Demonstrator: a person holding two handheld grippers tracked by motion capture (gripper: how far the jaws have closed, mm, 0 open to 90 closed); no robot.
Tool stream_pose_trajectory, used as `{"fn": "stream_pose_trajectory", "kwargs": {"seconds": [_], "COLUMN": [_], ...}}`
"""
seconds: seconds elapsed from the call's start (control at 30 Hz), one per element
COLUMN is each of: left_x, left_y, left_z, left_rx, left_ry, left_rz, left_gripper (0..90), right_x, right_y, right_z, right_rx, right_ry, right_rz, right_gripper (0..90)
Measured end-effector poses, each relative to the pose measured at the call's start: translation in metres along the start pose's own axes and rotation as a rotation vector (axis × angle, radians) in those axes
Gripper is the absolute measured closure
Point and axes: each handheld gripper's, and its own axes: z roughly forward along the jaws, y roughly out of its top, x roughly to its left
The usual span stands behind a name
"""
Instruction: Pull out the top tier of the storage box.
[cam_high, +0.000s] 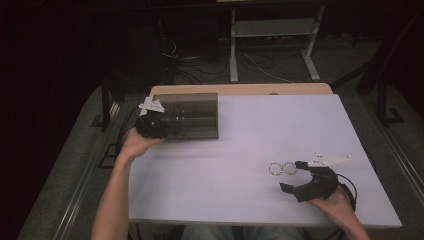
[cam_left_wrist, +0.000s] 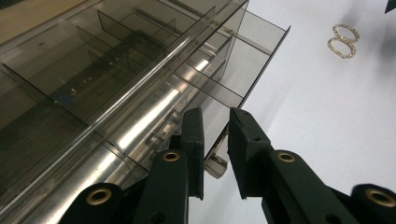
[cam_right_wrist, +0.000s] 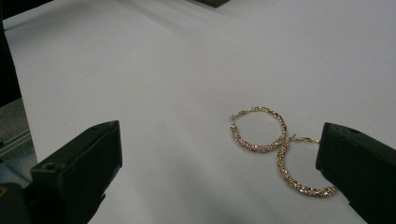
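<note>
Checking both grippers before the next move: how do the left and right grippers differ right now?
The left gripper has its jaws nearly together at the smoked plastic organizer box; the right gripper stands wide open. The left is at the table's far left, the right near the front edge beside two gold hoop earrings. Both are black and hand-held.

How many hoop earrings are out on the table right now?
2. Both hoop earrings lie flat side by side, rims touching, on the white table just ahead of the right gripper: one farther from its jaws, the other by one jaw. More could sit unseen in the smoked organiser box.
</note>
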Motion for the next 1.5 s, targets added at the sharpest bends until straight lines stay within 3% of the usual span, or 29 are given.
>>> {"fn": "stream_pose_trajectory", "kwargs": {"seconds": [0.37, 0.63, 1.03, 1.5], "left_x": [-0.007, -0.01, -0.018, -0.025], "left_y": [-0.004, -0.011, -0.011, -0.017], "left_z": [-0.002, -0.004, -0.005, -0.008], "left_rx": [-0.003, -0.035, -0.011, -0.015], "left_ry": [0.004, -0.004, 0.004, 0.001], "left_rz": [0.02, 0.0, 0.009, 0.02], "left_gripper": [75.2, 75.6, 75.9, 76.2], "right_x": [0.001, 0.002, 0.002, 0.002], "right_y": [0.0, 0.0, 0.0, 0.0], "right_z": [0.001, -0.001, -0.001, -0.001], "right_rx": [-0.001, -0.005, -0.006, -0.007], "right_ry": [0.001, 0.001, 0.004, 0.003], "right_rz": [-0.006, -0.005, -0.008, -0.01], "right_gripper": [0.0, 0.0, 0.0, 0.0]}}
